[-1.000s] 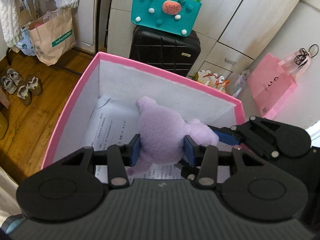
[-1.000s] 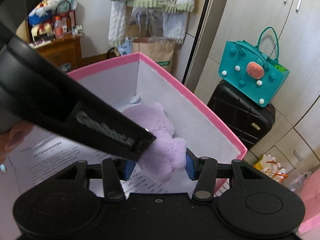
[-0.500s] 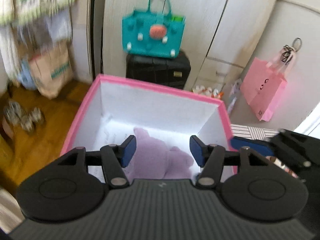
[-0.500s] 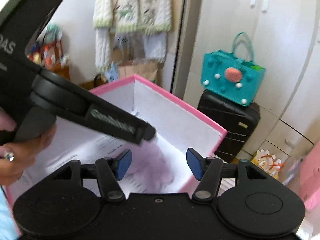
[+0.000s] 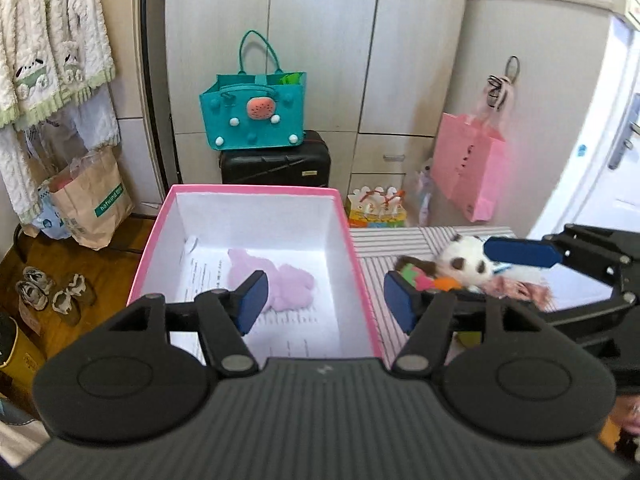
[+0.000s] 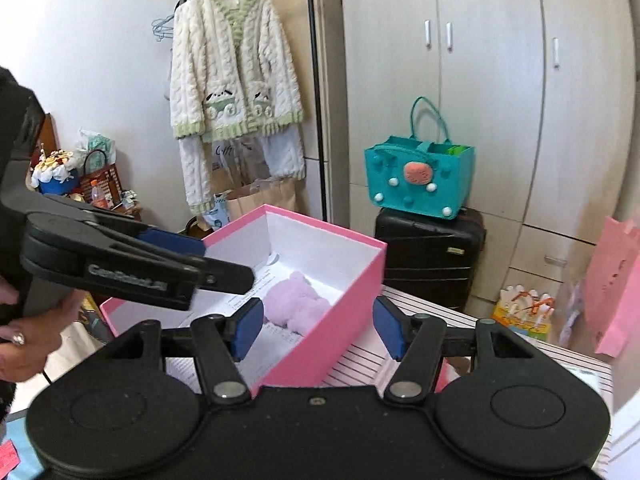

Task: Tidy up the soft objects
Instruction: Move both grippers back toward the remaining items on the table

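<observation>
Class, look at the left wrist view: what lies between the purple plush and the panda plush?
In the left wrist view, the pink box wall separates the purple plush inside from the panda plush on the striped surface.

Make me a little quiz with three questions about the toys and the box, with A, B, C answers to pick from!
1. Where is the purple plush toy?
A. Inside the pink box
B. On the striped surface
C. In the teal bag

2. What colour is the inside of the pink box?
A. Black
B. White
C. Green

3. How is the left gripper right now?
A. Shut on the purple plush toy
B. Shut on the box rim
C. Open, holding nothing

Answers:
1. A, the toy lies on the printed paper at the bottom of the box.
2. B, the inner walls are white and only the outside and rim are pink.
3. C, its blue pads stand wide apart with nothing between them, above the box.
</observation>
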The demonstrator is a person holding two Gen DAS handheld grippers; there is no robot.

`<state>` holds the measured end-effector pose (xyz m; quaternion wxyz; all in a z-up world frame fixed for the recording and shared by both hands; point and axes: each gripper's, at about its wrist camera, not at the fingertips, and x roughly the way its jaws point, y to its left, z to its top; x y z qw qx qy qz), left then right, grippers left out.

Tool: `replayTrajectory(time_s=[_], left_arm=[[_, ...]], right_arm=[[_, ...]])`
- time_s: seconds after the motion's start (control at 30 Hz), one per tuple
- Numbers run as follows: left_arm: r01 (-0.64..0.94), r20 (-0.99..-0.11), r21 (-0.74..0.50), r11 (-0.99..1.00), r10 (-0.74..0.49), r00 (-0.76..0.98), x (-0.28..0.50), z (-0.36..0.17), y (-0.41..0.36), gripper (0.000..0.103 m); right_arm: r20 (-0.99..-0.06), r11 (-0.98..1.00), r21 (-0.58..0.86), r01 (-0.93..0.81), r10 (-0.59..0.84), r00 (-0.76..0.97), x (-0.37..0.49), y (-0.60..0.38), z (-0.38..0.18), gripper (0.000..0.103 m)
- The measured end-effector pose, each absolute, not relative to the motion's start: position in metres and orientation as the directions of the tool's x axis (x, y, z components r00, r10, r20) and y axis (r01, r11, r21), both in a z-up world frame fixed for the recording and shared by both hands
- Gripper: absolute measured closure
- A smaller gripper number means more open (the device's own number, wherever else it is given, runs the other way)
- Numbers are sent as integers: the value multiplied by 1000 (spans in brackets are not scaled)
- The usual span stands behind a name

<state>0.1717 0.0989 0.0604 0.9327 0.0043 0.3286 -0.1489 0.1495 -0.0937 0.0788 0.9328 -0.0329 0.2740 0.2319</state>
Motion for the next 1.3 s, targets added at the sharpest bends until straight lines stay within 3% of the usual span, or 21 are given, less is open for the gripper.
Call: replayTrajectory(time_s=[0.47, 0.87, 1.07, 1.3], left_arm=[[412, -593, 8, 911, -327, 735, 83, 79, 56, 30], [494, -554, -44, 868, -433, 711, 51, 15, 9, 29], [488, -499, -27, 873, -434, 750, 47, -16, -13, 29], [432, -443, -56, 900, -410, 797, 60, -53, -37, 17]], right_arm=[[-488, 908, 21, -419, 375, 788, 45, -158, 104, 33], [-481, 947, 11, -322, 287, 828, 14, -203, 54, 27], [-440, 969, 0, -247, 222, 870, 15, -217, 26, 16], [-377, 987, -33, -159, 136, 916, 24, -230, -6, 13]])
